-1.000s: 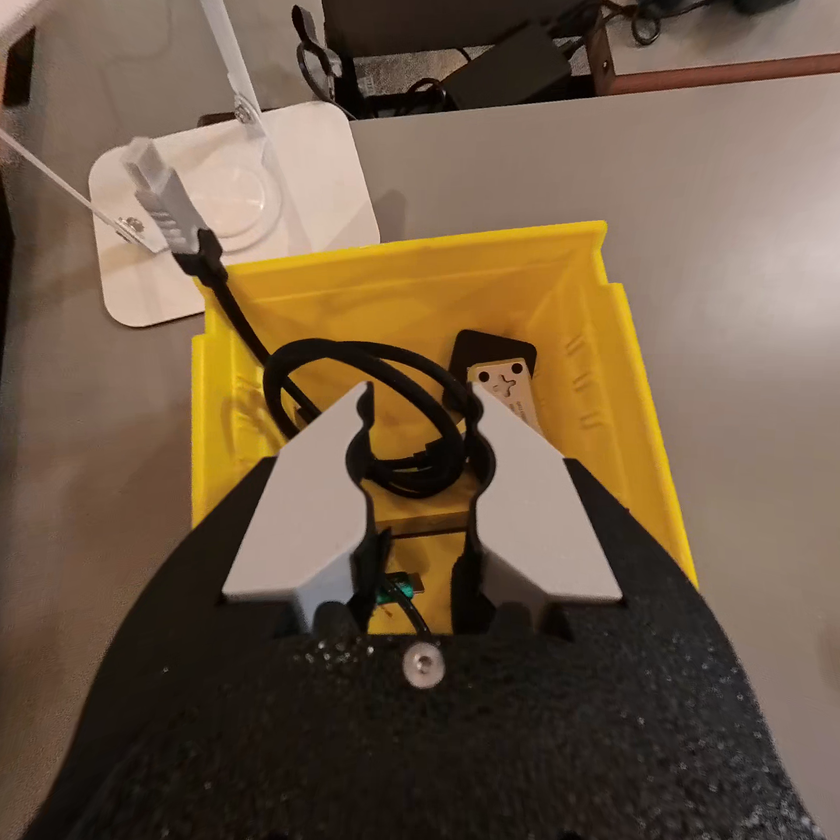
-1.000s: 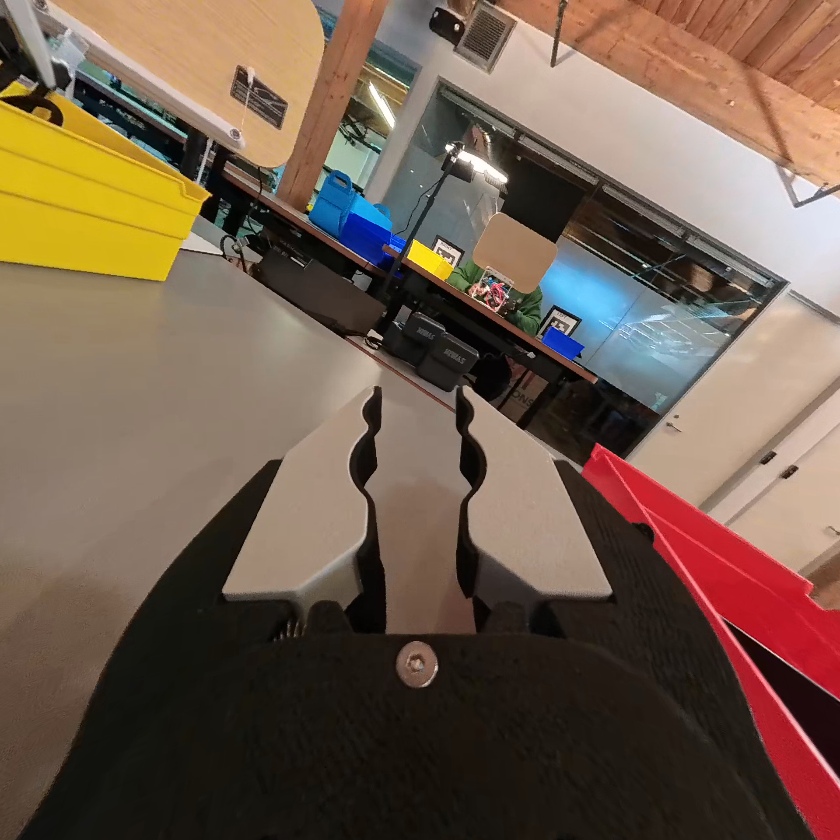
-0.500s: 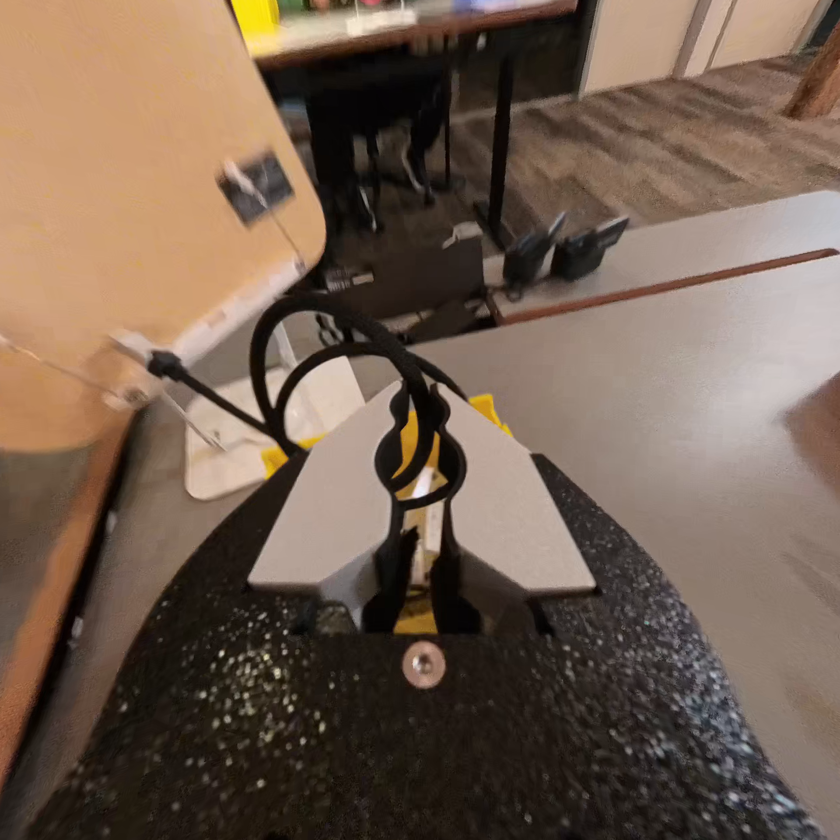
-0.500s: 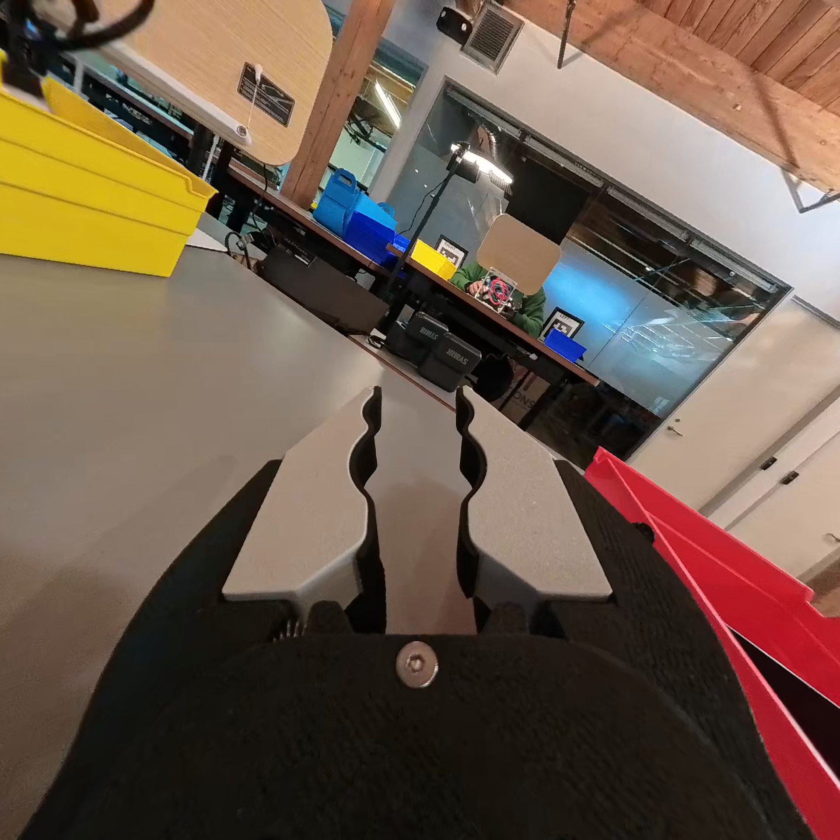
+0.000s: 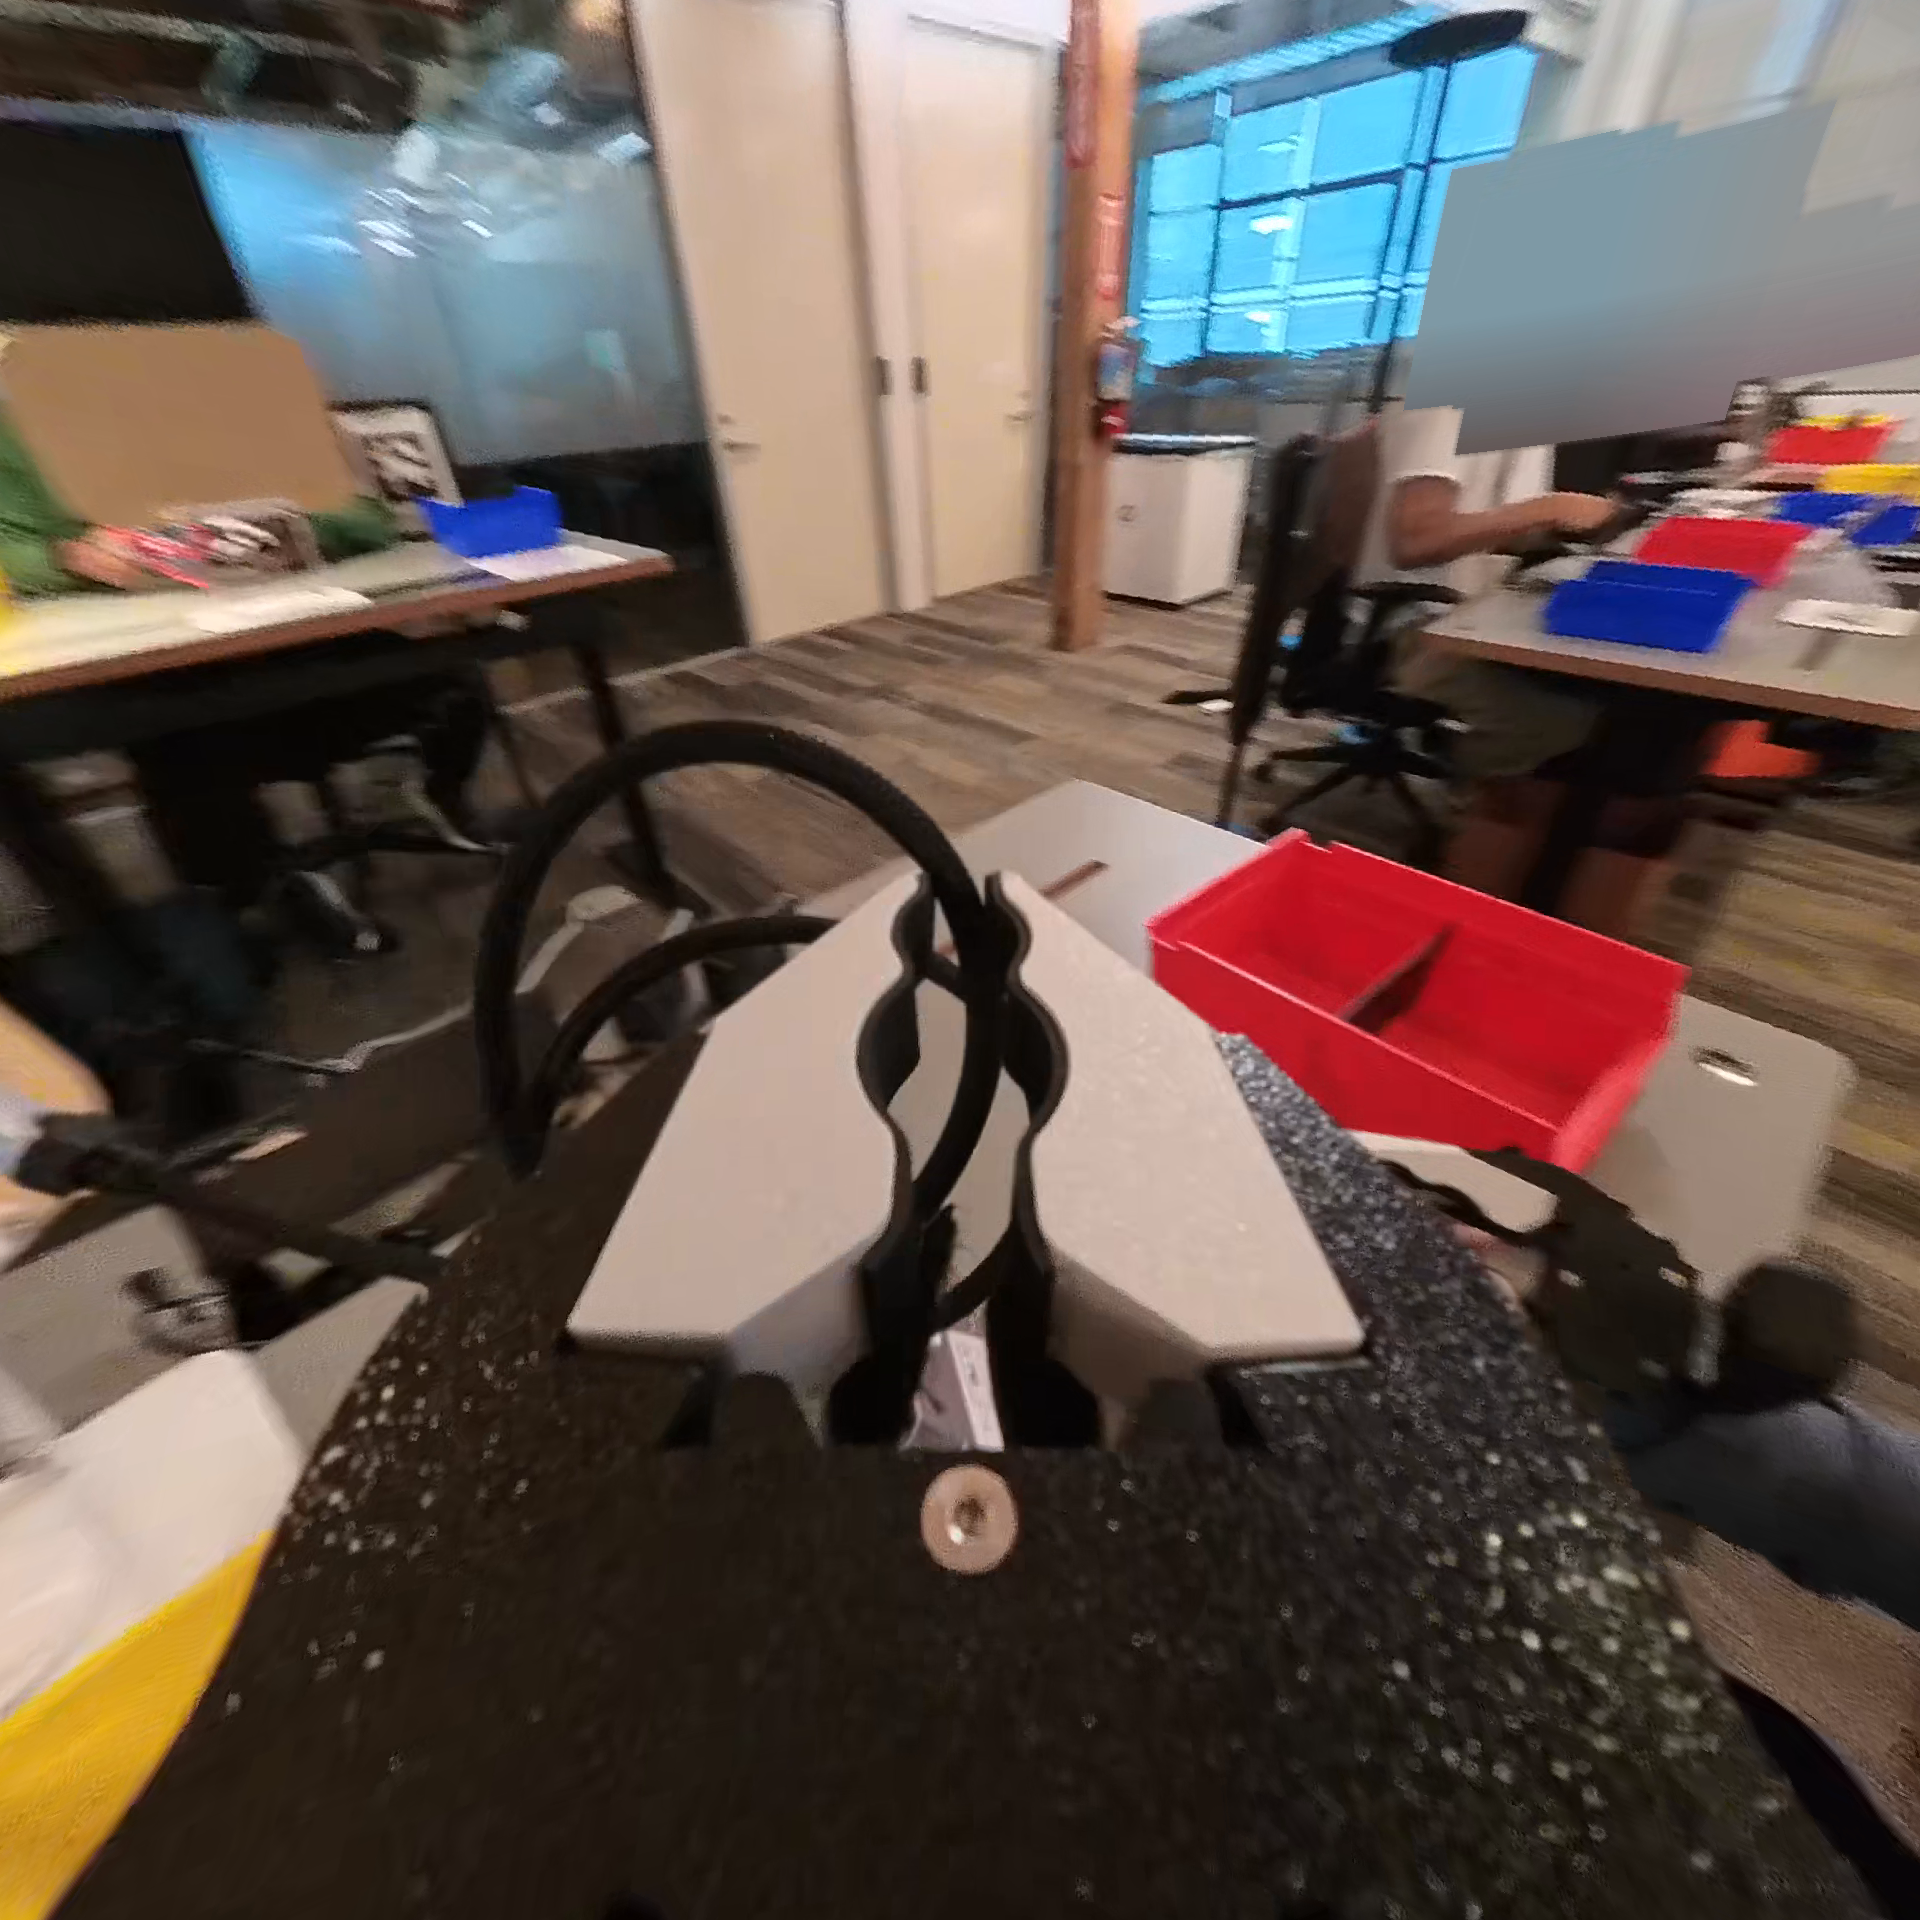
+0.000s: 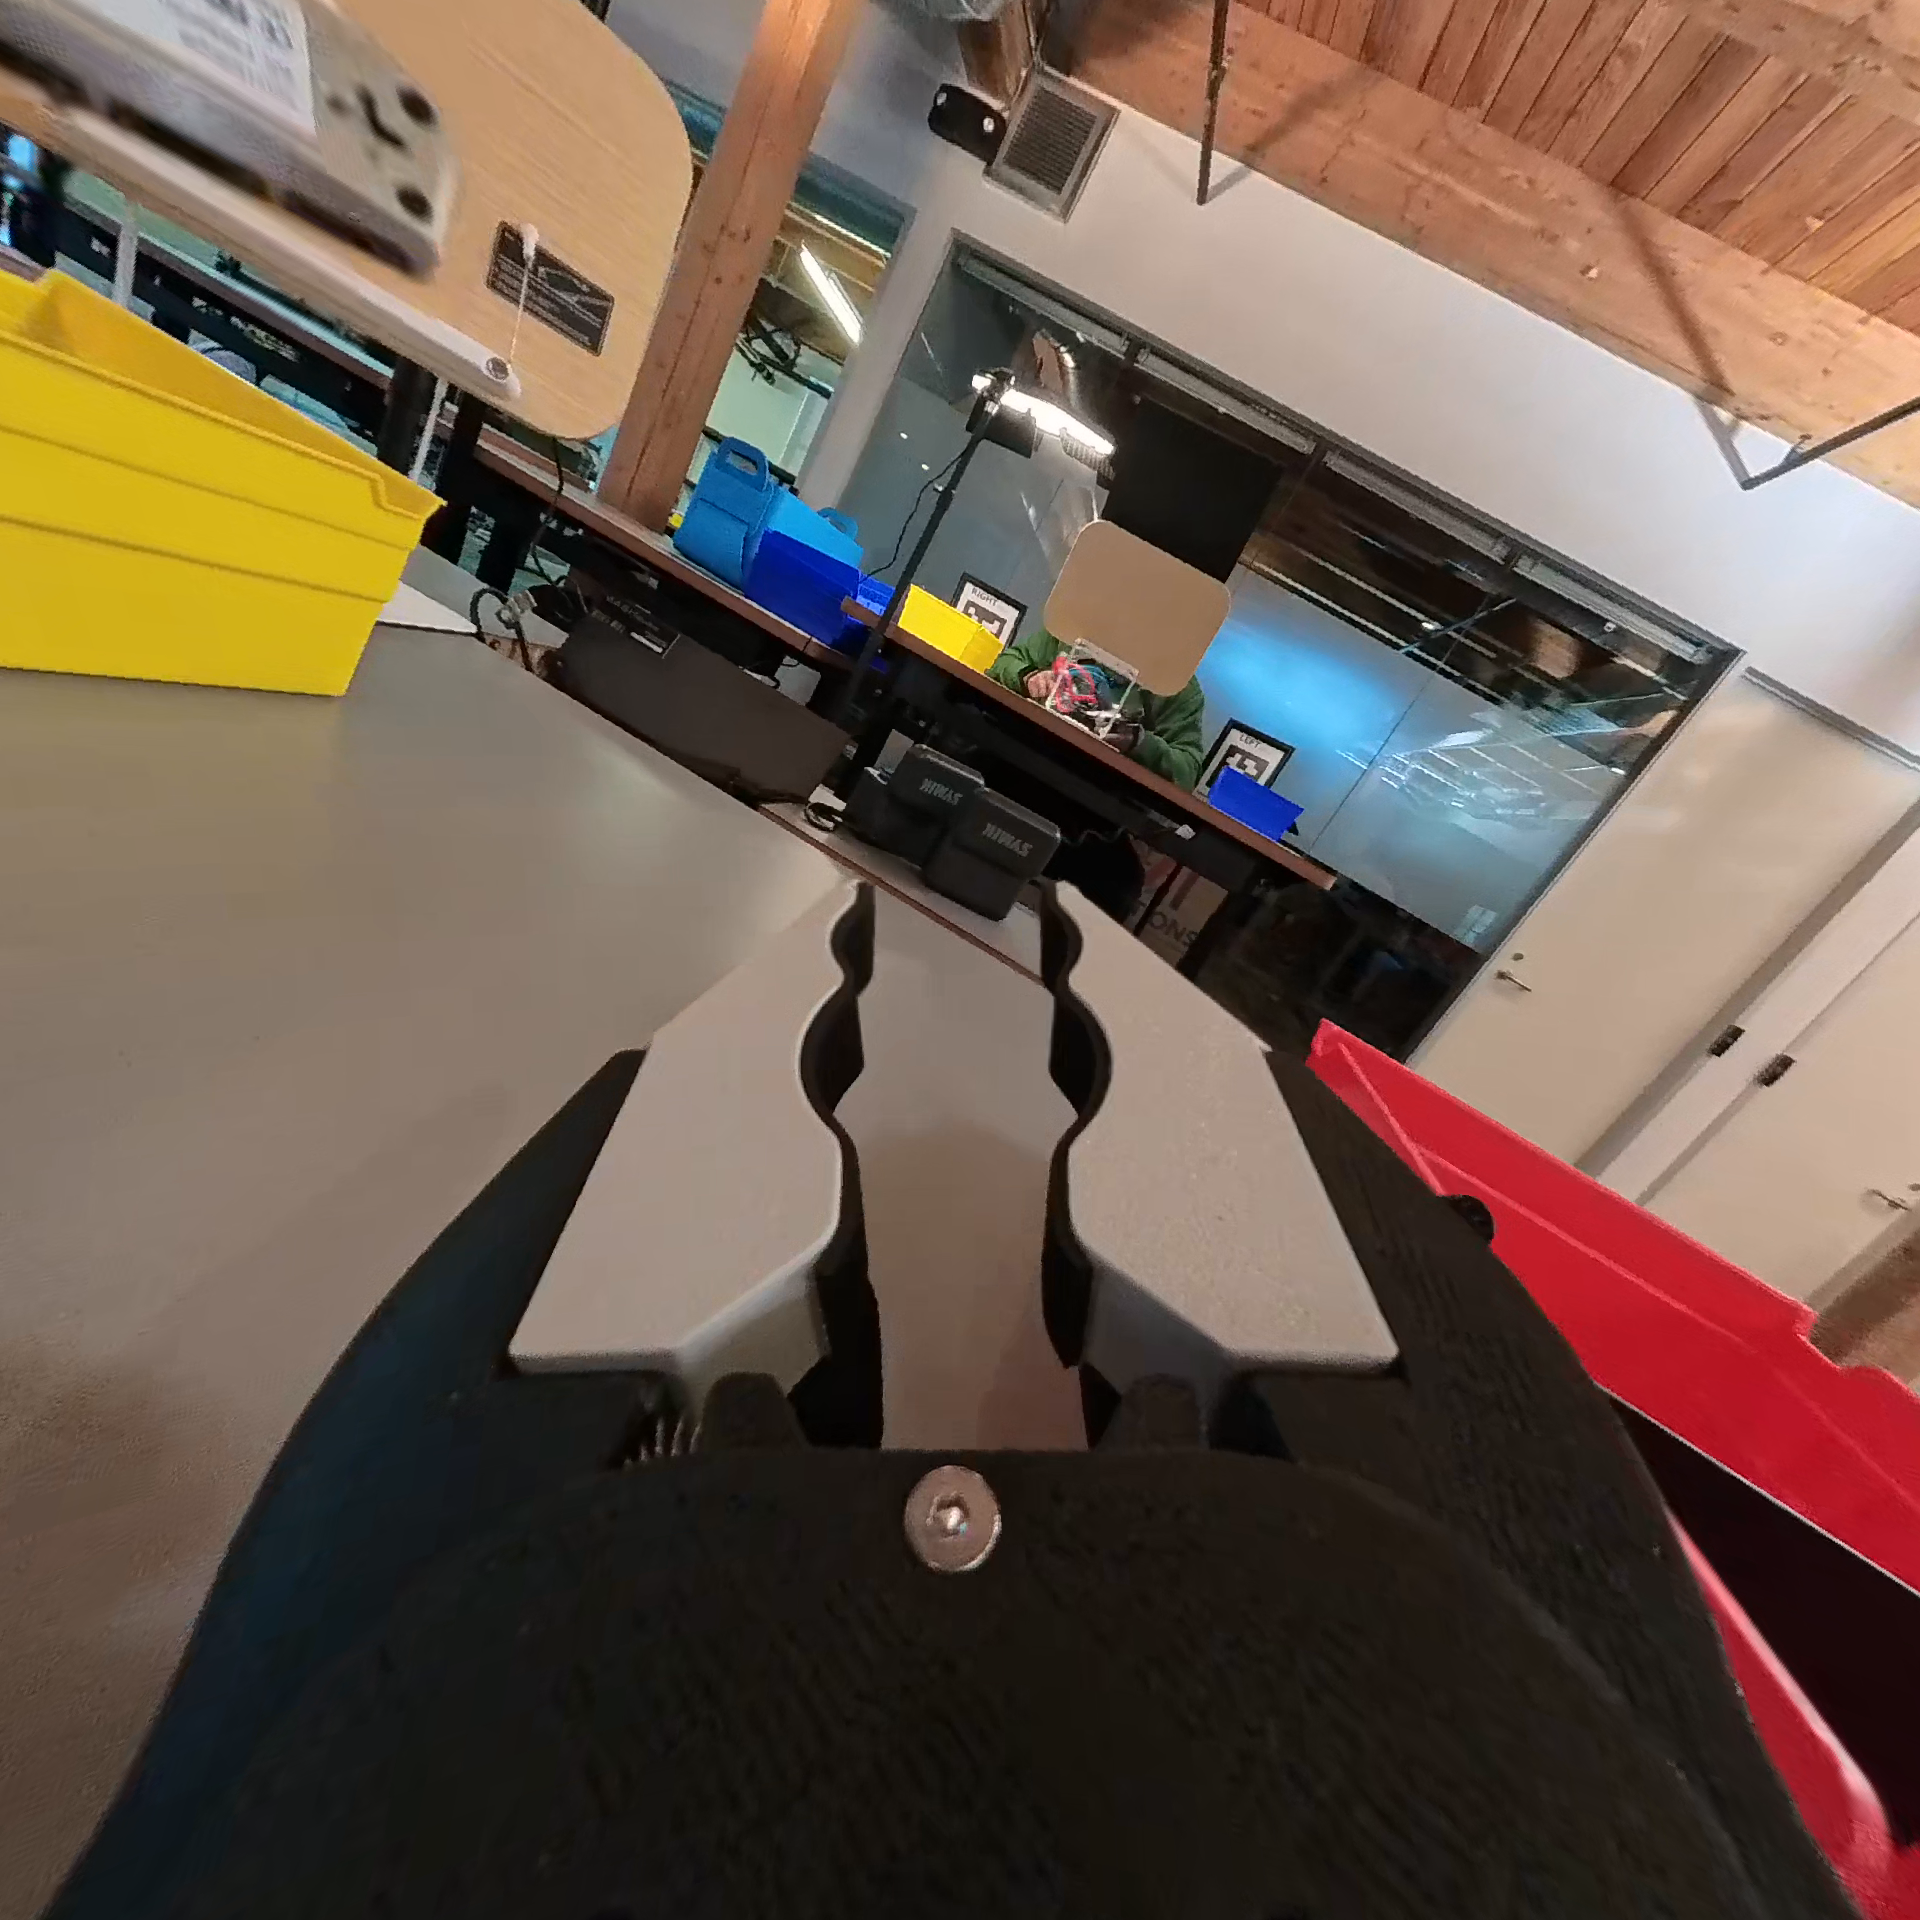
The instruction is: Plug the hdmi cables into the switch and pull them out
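My left gripper (image 5: 956,894) is shut on a black HDMI cable (image 5: 727,743) and holds it in the air. The cable's loops arch up and to the left of the fingertips. A small silver part (image 5: 961,1387) shows low between the fingers. In the right wrist view a grey metal switch (image 6: 239,125) hangs blurred in the air at the top left, above the yellow bin (image 6: 187,551). My right gripper (image 6: 951,904) is open and empty, low over the grey table (image 6: 312,935).
A red divided bin (image 5: 1423,997) stands on the table's right side; it also shows in the right wrist view (image 6: 1558,1278). The yellow bin's corner (image 5: 94,1704) is at the lower left. Other desks, chairs and seated people lie beyond the table. There is about 30 centimeters between the tips of the two grippers.
My left gripper shut on the cable bundle in the yellow bin, lifted it out and swung right. The switch came up with it. The right gripper has not moved.
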A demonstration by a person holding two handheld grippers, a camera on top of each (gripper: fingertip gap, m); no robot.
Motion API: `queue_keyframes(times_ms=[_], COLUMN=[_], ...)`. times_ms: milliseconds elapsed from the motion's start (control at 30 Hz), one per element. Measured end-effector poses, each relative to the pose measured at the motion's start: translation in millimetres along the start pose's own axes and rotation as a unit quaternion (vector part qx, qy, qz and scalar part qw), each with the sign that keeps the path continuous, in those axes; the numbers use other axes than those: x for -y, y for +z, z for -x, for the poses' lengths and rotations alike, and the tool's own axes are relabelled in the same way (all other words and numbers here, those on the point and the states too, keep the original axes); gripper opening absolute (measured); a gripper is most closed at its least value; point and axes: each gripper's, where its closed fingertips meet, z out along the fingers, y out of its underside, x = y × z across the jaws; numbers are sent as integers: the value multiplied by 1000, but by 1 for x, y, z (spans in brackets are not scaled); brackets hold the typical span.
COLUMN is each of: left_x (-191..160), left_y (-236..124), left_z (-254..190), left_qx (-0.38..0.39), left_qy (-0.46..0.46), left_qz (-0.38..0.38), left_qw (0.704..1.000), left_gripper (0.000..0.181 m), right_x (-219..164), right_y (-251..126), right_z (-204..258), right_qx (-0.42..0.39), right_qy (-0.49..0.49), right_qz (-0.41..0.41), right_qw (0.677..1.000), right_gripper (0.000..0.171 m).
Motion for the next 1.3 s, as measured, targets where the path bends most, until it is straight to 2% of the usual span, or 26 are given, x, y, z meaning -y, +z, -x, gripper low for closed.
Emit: queue_keyframes(times_ms=[133, 300, 433, 533, 767, 867, 1033, 1167, 1300], left_x=[-44, -107, -157, -187, -226, -224, -205, -182, -178], left_y=[36, 81, 113, 132, 152, 140, 94, 34, -30], left_z=[-34, -43, -46, -42, -22, -25, -28, -42, -13], left_qx=[-87, -129, -127, -94, -34, -28, -1, -37, 9], left_qy=[-54, -151, -183, -177, -185, -154, -28, 1, 61], left_qz=[53, 85, 110, 131, 139, 148, 179, 169, 197], left_qw=[993, 976, 969, 971, 972, 977, 983, 985, 978], left_gripper=[7, 6, 5, 4, 8, 30, 63, 65, 57], right_x=[0, -4, -3, -2, -1, -1, -3, -4, -4], right_y=[-2, 0, 1, 1, 2, 2, 2, 2, 4], right_z=[-12, -21, -18, -15, -12, -12, -12, -11, -8], right_qx=[-29, -52, -48, -43, -34, -32, -29, -28, -22], right_qy=[4, 14, 5, 1, 0, 1, 10, 13, 11], right_qz=[1, 10, 9, 8, 4, 3, 6, 8, 9], right_qw=[1000, 998, 999, 999, 999, 999, 999, 999, 1000], right_gripper=[30, 30, 29, 29, 29, 29, 30, 29, 30])
